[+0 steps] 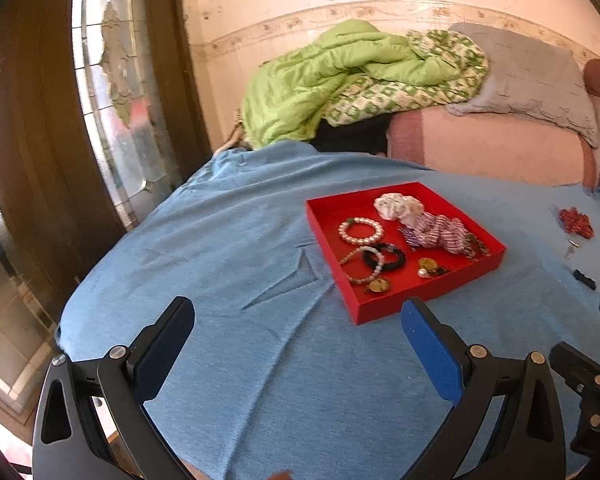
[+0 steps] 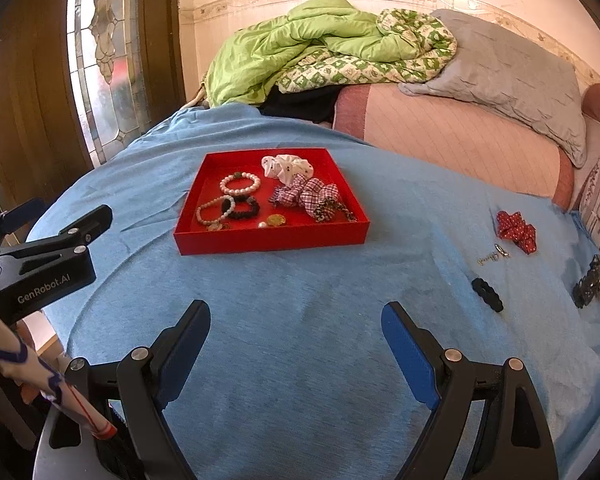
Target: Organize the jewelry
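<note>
A red tray (image 2: 268, 242) (image 1: 428, 292) sits on the blue cloth and holds a pearl bracelet (image 2: 240, 185), a black bracelet (image 2: 242, 206), a white scrunchie (image 2: 286, 166), a plaid scrunchie (image 2: 312, 196) and a gold piece (image 2: 277, 220). Loose on the cloth to the right lie a red scrunchie (image 2: 516, 230), a small chain (image 2: 490, 257), a black hair tie (image 2: 487, 294) and a dark beaded piece (image 2: 594, 282). My left gripper (image 1: 298, 320) is open and empty, in front of the tray. My right gripper (image 2: 296, 324) is open and empty, in front of the tray.
A green quilt (image 2: 320, 52) and a grey pillow (image 2: 512, 76) lie on the pink bed (image 2: 460, 136) behind. A wooden door with stained glass (image 2: 104, 52) stands at the left. The cloth's edge drops off at the left (image 2: 60, 320).
</note>
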Demonstrator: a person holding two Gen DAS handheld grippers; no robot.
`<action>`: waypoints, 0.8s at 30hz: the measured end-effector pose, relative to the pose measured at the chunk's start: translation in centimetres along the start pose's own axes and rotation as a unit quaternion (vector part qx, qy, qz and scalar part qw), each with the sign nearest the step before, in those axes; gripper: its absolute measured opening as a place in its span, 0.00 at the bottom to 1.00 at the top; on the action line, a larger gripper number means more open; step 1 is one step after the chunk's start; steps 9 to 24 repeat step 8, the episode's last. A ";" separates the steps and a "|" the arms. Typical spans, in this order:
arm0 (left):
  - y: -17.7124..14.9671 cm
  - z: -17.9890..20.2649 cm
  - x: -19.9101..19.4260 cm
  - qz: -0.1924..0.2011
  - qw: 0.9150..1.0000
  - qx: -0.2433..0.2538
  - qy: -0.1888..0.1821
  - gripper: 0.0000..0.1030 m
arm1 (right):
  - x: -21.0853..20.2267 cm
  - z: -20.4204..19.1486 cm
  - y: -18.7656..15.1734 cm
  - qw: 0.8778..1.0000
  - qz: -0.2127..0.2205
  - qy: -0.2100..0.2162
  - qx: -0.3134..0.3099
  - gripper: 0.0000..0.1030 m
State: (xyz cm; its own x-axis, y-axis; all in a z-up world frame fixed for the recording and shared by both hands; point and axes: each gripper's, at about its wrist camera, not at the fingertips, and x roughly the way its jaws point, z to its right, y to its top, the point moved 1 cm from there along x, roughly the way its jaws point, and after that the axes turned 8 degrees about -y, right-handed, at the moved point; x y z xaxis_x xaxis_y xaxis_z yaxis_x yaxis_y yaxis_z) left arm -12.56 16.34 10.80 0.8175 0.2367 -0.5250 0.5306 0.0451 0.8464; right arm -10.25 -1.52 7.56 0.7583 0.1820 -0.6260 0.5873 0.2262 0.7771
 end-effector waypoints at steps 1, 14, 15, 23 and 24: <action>0.0 0.1 0.0 0.000 1.000 0.003 0.008 1.00 | 0.0 0.2 0.0 1.000 0.000 -0.001 0.002 0.88; -0.6 1.9 1.0 -0.032 0.999 0.017 0.011 1.00 | 0.6 2.4 -0.4 0.999 -0.007 -0.026 0.021 0.88; -0.6 1.9 1.0 -0.032 0.999 0.017 0.011 1.00 | 0.6 2.4 -0.4 0.999 -0.007 -0.026 0.021 0.88; -0.6 1.9 1.0 -0.032 0.999 0.017 0.011 1.00 | 0.6 2.4 -0.4 0.999 -0.007 -0.026 0.021 0.88; -0.6 1.9 1.0 -0.032 0.999 0.017 0.011 1.00 | 0.6 2.4 -0.4 0.999 -0.007 -0.026 0.021 0.88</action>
